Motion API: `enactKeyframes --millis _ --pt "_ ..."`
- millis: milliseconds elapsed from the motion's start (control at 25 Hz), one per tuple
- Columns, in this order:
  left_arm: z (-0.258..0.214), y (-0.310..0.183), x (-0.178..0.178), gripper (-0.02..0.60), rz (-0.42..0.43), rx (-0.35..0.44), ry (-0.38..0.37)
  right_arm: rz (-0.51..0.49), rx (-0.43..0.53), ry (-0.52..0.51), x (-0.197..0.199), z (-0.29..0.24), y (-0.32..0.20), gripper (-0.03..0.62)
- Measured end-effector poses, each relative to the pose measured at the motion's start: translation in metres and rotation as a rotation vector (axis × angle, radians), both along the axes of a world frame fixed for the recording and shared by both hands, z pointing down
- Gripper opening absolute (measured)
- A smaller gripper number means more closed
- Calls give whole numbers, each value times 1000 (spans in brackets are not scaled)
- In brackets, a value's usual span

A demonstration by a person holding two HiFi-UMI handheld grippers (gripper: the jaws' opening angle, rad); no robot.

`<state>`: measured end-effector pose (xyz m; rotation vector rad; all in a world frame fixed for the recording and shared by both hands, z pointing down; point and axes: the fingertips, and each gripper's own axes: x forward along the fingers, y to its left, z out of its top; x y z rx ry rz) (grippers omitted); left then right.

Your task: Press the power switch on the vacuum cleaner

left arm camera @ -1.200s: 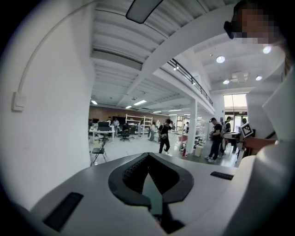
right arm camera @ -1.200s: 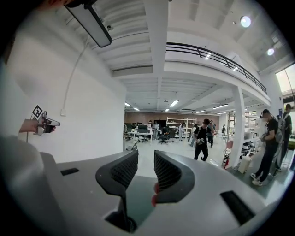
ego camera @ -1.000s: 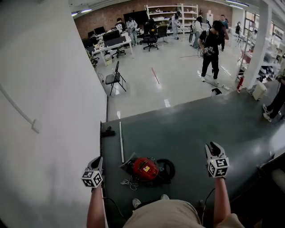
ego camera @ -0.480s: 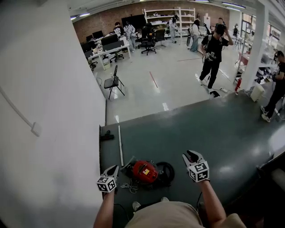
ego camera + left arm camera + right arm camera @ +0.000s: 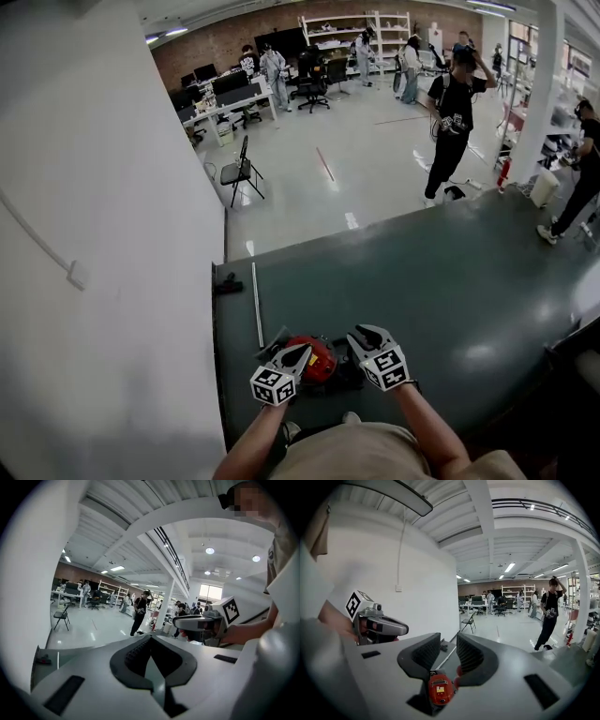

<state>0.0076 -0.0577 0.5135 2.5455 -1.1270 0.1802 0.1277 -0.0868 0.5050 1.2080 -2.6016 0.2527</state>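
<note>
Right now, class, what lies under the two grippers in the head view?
The red vacuum cleaner sits on the dark green floor beneath the left gripper and right gripper. They cover its edges and part of its top; its power switch cannot be made out.

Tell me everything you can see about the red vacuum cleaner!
The vacuum cleaner is small and rounded, with a shiny red body that looks like plastic, a yellow and white label on top and black parts at its side. It sits on the dark green floor close to the white wall. The left gripper and the right gripper hang above it without touching it, and they hide part of it in the head view.
</note>
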Motion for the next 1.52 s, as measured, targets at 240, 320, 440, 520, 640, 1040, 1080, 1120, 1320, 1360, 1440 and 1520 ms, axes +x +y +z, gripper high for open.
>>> enactKeyframes --millis 240,320,440,520,640,1040,1080,1120,1320,1360,1440,1520 --pt "21 -1 30 6 -47 21 -33 57 19 20 -3 23 3 114" --pt "39 0 30 6 -76 -14 -47 96 -1 1 1 38 4 114" --pt "72 5 31 6 -97 -88 -70 121 -29 21 2 73 9 114" --pt "92 9 33 6 -97 -131 -81 108 -64 44 -1 104 16 114" --pt "121 3 34 6 -109 -183 -127 85 -130 57 -2 136 18 112" --pt "118 -72 49 6 -140 -197 -171 98 -187 36 -7 144 -63 112" --pt "110 -75 51 6 -136 -185 -157 103 -173 25 -9 135 -70 112" --pt "104 -77 53 6 -128 -173 -147 106 -160 14 -11 125 -73 112" --pt "100 -70 66 6 -76 -154 -174 143 -105 68 -4 111 -61 13" --pt "100 -70 67 6 -71 -153 -180 149 -104 86 -3 112 -57 11" --pt "98 -70 68 6 -66 -148 -184 145 -98 105 -5 113 -54 9" --pt "98 -69 69 6 -60 -142 -201 144 -77 116 -6 113 -53 9"
